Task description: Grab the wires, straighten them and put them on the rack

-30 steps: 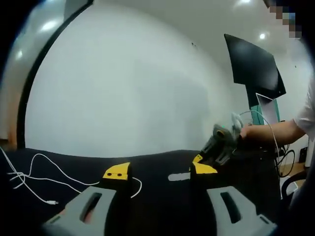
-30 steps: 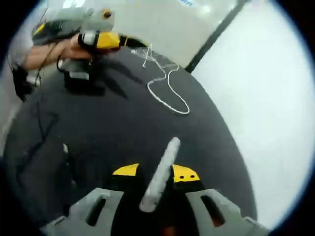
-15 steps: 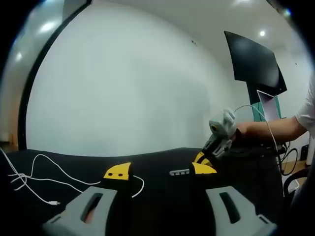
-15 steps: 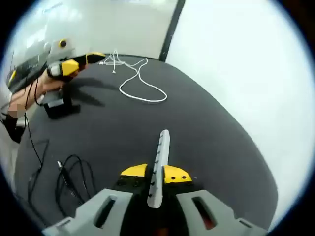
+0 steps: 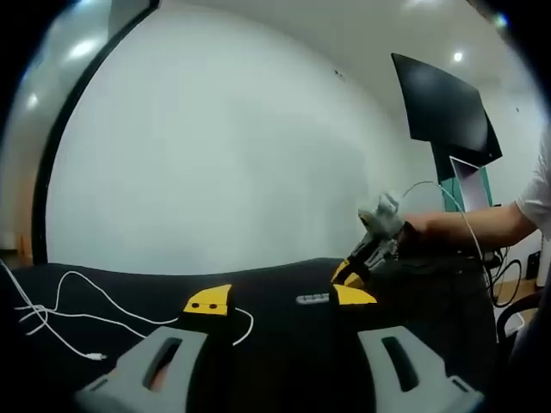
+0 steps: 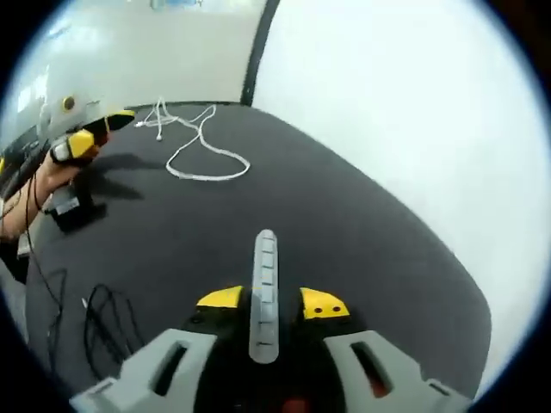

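- Right hand-held gripper (image 6: 263, 303) is clamped on the rack (image 6: 263, 292), a grey slotted strip that stands out forward between its yellow-tipped jaws, above the black desk (image 6: 344, 232).
- Left hand-held gripper (image 5: 281, 298) has its jaws spread wide with nothing between them; it hangs low over the desk (image 5: 284, 344).
- In the left gripper view the right hand-held gripper (image 5: 349, 277) comes in from the right, held by a hand (image 5: 430, 232), with the rack (image 5: 312, 298) jutting from its tip toward the middle of the desk.
- In the right gripper view the left hand-held gripper (image 6: 90, 138) shows at the far left, held by a hand (image 6: 47, 176), over the desk's left edge.
- White wire (image 6: 196, 146) lies loosely looped on the desk near its far edge, just beyond the left hand-held gripper; in the left gripper view the white wire (image 5: 77, 314) trails across the desk's left part, one end curling near the left jaw.
- Black wire (image 6: 108, 331) lies in a tangle on the desk near its left edge, well apart from the white one.
- Dark screen (image 5: 443, 112) hangs on the wall beyond the desk.
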`<state>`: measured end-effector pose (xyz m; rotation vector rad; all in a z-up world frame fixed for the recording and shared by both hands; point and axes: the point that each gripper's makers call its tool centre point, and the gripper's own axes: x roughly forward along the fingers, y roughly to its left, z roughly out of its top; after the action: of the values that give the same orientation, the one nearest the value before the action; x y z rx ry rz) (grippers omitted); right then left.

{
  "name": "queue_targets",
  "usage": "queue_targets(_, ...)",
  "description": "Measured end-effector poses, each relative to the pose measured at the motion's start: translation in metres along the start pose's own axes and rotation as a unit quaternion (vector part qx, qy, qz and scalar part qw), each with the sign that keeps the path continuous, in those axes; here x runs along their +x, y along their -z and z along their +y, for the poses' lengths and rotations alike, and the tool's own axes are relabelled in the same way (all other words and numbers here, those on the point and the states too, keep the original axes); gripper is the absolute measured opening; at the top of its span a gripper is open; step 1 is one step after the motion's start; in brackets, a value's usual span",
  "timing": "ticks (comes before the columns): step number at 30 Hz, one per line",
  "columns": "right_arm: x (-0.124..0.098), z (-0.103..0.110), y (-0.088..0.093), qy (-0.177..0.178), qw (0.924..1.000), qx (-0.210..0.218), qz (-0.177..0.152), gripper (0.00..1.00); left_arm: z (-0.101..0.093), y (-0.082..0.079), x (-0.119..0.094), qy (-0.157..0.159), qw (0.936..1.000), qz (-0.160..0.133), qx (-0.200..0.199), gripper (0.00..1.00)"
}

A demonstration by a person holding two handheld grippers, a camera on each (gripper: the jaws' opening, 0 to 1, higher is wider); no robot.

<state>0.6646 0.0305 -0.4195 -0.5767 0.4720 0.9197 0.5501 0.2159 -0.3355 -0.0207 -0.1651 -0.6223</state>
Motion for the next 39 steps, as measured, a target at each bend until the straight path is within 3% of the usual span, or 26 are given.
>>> queue_targets(2, 0.007, -0.003, 0.001, -0.003, 1.0000, 0.005, -0.007, 0.11, -0.004, 0.000, -0.001, 0.001, 1.0000, 0.002, 0.002, 0.40)
queue_targets(3, 0.009, -0.001, -0.004, -0.020, 0.9992, 0.025, -0.022, 0.09, -0.005, 0.000, -0.001, 0.001, 1.0000, 0.002, 0.003, 0.40)
queue_targets(4, 0.012, -0.004, -0.003, -0.034, 0.9984, 0.043, -0.012, 0.08, -0.004, 0.000, -0.001, 0.000, 1.0000, 0.002, 0.003, 0.40)
queue_targets(7, 0.006, 0.004, -0.007, -0.079, 0.9963, -0.034, -0.007, 0.06, -0.003, 0.001, -0.002, 0.000, 1.0000, 0.003, 0.001, 0.40)
queue_targets(9, 0.002, 0.016, -0.007, -0.127, 0.9897, -0.067, 0.007, 0.06, -0.005, 0.000, -0.002, 0.001, 1.0000, 0.002, 0.001, 0.40)
queue_targets(14, 0.004, 0.025, -0.012, -0.166, 0.9765, -0.137, 0.005, 0.06, -0.001, 0.000, -0.001, 0.002, 1.0000, 0.001, 0.002, 0.40)
queue_targets(17, -0.003, 0.035, -0.028, -0.188, 0.9665, -0.171, -0.035, 0.05, 0.000, 0.000, -0.001, 0.001, 1.0000, 0.000, -0.001, 0.40)
queue_targets(19, -0.005, 0.037, -0.034, -0.202, 0.9653, -0.161, -0.039, 0.05, 0.003, -0.001, 0.000, 0.002, 1.0000, -0.002, -0.002, 0.40)
queue_targets(21, -0.008, 0.042, -0.032, -0.227, 0.9588, -0.166, -0.043, 0.05, 0.004, -0.001, 0.000, 0.002, 1.0000, -0.002, -0.001, 0.40)
queue_targets(22, -0.005, 0.041, -0.030, -0.227, 0.9597, -0.162, -0.038, 0.05, 0.004, -0.001, 0.000, 0.002, 1.0000, -0.002, -0.001, 0.40)
queue_targets(24, 0.008, 0.031, -0.012, -0.205, 0.9685, -0.141, 0.001, 0.06, 0.003, 0.000, 0.000, 0.002, 1.0000, -0.001, 0.000, 0.40)
queue_targets(26, 0.010, 0.026, -0.012, -0.186, 0.9786, -0.087, 0.000, 0.19, 0.005, 0.001, 0.001, 0.001, 1.0000, 0.001, 0.001, 0.40)
queue_targets(27, 0.008, 0.021, -0.012, -0.170, 0.9816, -0.087, 0.005, 0.22, 0.005, 0.001, 0.001, 0.002, 1.0000, 0.001, 0.001, 0.40)
queue_targets(30, -0.015, 0.009, -0.040, -0.143, 0.9828, -0.096, -0.066, 0.25, 0.006, 0.000, 0.001, 0.003, 1.0000, -0.002, -0.001, 0.40)
queue_targets(31, -0.023, 0.007, -0.047, -0.133, 0.9846, -0.079, -0.081, 0.27, 0.007, 0.001, 0.001, 0.002, 1.0000, -0.002, -0.001, 0.40)
queue_targets(33, -0.051, 0.005, -0.069, -0.118, 0.9836, -0.041, -0.130, 0.20, 0.009, 0.001, 0.001, 0.000, 1.0000, -0.002, -0.002, 0.40)
queue_targets(36, -0.101, 0.018, -0.104, -0.086, 0.9665, -0.088, -0.225, 0.20, 0.009, 0.000, 0.000, -0.002, 1.0000, -0.006, -0.004, 0.41)
queue_targets(37, -0.120, 0.018, -0.112, -0.066, 0.9623, -0.082, -0.251, 0.21, 0.009, 0.000, 0.000, -0.003, 1.0000, -0.007, -0.005, 0.41)
queue_targets(39, -0.166, 0.022, -0.132, -0.028, 0.9444, -0.048, -0.324, 0.19, 0.009, 0.001, 0.001, -0.004, 1.0000, -0.003, -0.005, 0.43)
